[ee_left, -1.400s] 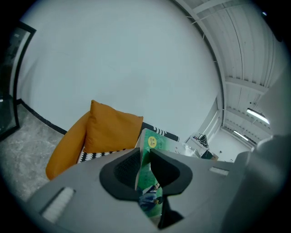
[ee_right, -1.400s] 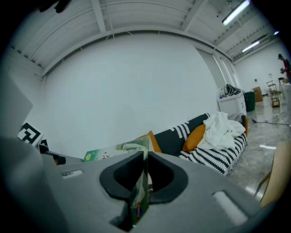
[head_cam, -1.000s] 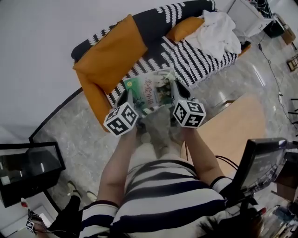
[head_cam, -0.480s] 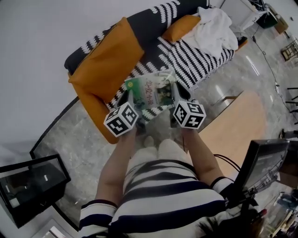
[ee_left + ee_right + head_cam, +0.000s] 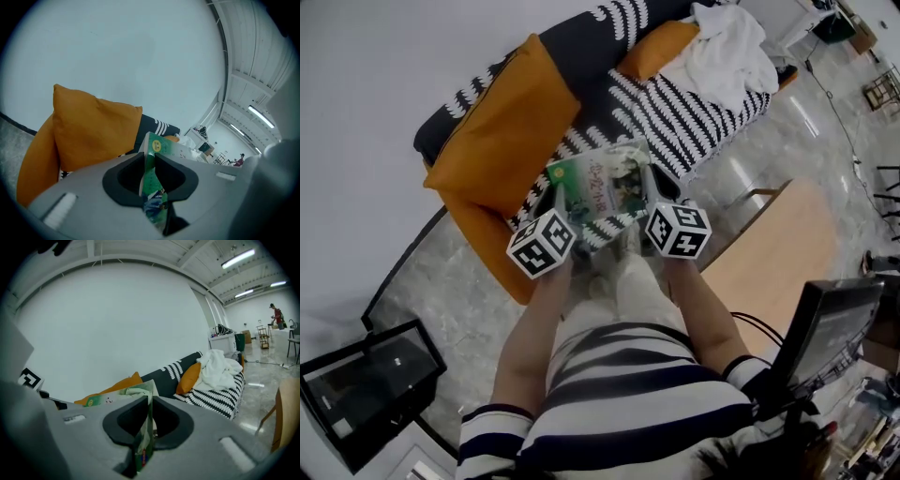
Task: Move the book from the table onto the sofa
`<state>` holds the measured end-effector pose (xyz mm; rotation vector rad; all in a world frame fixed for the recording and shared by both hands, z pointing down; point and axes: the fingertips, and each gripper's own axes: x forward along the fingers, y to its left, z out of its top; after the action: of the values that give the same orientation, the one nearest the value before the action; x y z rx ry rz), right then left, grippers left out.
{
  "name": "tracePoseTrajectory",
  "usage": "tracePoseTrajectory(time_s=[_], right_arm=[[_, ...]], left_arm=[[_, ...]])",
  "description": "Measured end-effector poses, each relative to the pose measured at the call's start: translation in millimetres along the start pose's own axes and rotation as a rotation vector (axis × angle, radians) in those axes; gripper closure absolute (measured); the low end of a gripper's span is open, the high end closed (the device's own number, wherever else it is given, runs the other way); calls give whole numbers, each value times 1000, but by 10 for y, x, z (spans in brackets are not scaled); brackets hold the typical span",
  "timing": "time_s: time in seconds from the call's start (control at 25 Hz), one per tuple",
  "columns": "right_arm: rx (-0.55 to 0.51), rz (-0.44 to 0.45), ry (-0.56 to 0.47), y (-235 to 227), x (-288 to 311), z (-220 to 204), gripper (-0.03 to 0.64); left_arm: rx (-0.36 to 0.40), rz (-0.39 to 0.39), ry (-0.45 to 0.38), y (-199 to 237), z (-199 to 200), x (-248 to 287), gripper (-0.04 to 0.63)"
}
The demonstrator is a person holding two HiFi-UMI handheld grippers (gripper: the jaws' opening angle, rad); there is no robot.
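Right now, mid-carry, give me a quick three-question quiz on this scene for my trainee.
1. True or false: the left gripper and the right gripper are both shut on the book.
2. In the head view, the book shows against: A the wooden table, B the striped sofa seat, C the monitor.
3. What is heaped at that seat's far end?
Key: 1 true; 2 B; 3 a white cloth.

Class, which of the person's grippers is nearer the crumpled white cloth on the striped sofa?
Right. The right gripper grips the green book by the edge toward the crumpled white cloth. The left gripper grips the opposite edge, beside the large orange cushion.
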<state>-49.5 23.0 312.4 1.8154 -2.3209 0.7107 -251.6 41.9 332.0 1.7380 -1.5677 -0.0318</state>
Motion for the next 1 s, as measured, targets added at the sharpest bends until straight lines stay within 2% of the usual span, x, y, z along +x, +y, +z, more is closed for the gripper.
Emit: tracePoseTrajectory(time_s=[0.48, 1.0], right_arm=[[2, 33, 109, -560, 897, 33, 586], [-4, 73, 222, -849, 1614, -154, 586]], left_arm=[[-17, 98, 55, -83, 0, 962, 525], [-42, 193, 96, 94, -126, 1613, 522]])
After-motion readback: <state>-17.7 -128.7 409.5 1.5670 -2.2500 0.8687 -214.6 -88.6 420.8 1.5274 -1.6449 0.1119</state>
